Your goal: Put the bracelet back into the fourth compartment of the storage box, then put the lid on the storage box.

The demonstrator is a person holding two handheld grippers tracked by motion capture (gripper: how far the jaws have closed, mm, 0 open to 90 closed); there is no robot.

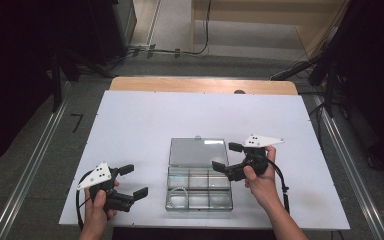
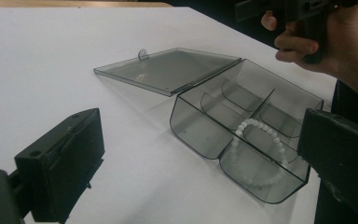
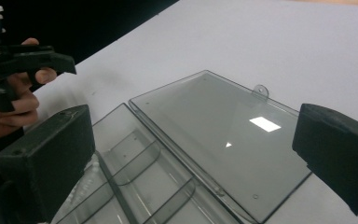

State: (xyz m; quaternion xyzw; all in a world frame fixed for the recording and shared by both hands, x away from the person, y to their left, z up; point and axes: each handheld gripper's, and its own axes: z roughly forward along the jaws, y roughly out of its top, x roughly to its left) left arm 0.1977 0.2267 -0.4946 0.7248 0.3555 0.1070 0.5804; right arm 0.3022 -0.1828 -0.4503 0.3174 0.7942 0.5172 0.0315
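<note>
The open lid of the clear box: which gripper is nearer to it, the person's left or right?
Right. The right gripper hovers at the lid's right edge; the left gripper sits off to the box's left, apart from it.

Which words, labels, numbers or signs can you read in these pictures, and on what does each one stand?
None can be read. The clear plastic box, its open lid, the white bead bracelet, the white table and both grippers, left and right, carry no visible writing.

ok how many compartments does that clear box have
6, in two rows of three inside the clear box: three beside the open lid, three nearer the person. A white bead bracelet lies in the near-left one.
</note>
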